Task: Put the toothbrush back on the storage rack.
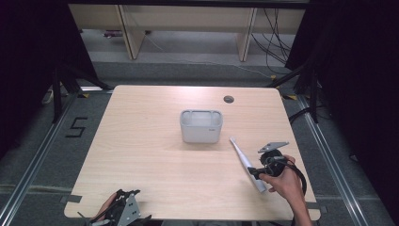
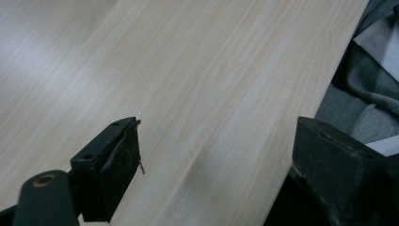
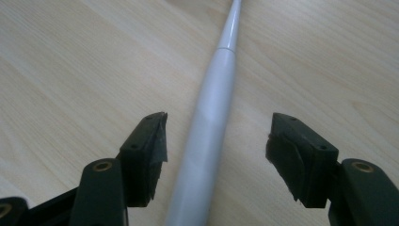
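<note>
High view overlooks table (image 1: 155,155); gripper views skim it closely

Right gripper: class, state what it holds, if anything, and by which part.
Nothing is held. The right gripper is open, its jaws either side of the white toothbrush handle lying on the table, not closed on it.

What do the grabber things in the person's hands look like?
Each has two chunky black jaws with round brass-coloured rivets. The right gripper has a grey three-cornered plate on top and a black cable looping behind it. The left gripper has a grey metal plate too.
</note>
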Demonstrator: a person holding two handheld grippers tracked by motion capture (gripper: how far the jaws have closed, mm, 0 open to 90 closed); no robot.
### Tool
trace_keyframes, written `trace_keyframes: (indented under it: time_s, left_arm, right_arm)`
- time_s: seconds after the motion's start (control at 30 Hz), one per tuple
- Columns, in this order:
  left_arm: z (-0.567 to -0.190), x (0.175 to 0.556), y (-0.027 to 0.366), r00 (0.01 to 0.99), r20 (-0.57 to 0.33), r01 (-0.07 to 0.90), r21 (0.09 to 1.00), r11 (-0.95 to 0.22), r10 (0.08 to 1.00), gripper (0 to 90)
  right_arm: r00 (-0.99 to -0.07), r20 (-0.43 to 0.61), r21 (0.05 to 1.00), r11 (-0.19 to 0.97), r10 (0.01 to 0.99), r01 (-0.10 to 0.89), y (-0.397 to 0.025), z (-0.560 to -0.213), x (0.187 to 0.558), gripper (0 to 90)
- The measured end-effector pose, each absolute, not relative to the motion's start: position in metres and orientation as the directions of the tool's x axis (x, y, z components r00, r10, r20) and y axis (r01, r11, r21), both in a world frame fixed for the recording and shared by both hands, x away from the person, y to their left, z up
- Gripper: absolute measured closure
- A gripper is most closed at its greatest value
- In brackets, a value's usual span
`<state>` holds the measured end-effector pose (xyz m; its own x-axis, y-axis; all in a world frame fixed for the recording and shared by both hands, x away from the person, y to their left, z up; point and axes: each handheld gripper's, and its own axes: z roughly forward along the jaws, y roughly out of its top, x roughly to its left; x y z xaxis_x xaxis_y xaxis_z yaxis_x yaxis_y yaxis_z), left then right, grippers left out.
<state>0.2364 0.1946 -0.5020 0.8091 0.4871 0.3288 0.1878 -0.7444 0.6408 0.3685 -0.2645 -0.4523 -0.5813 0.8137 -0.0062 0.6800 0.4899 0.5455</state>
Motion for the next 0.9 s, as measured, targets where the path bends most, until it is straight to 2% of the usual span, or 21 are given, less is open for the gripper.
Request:
trace_keyframes:
  time_s: [0.27,0.47,0.6,0.8,0.9]
  left_arm:
    - [-0.502,0.236,0.193,0.802,0.343,0.185,0.636,-0.750,0.488,15.2]
    - [-0.503,0.236,0.193,0.803,0.340,0.186,0.637,-0.748,0.490,15.2]
    - [-0.502,0.237,0.193,0.815,0.323,0.190,0.636,-0.748,0.481,15.2]
    - [-0.503,0.236,0.193,0.800,0.346,0.184,0.636,-0.749,0.490,15.2]
    - [-0.502,0.236,0.193,0.818,0.322,0.189,0.634,-0.750,0.477,15.2]
  right_arm:
    - [-0.570,0.001,0.519,0.487,0.822,0.703,-0.261,-0.456,0.378,43.3]
    - [-0.556,0.037,0.457,0.480,0.831,0.749,-0.250,-0.459,0.387,47.4]
    - [-0.573,0.017,0.443,0.507,0.819,0.739,-0.248,-0.462,0.395,47.9]
    - [-0.574,0.010,0.411,0.520,0.819,0.749,-0.243,-0.467,0.402,50.0]
    - [-0.583,0.002,0.395,0.535,0.813,0.747,-0.240,-0.469,0.406,51.0]
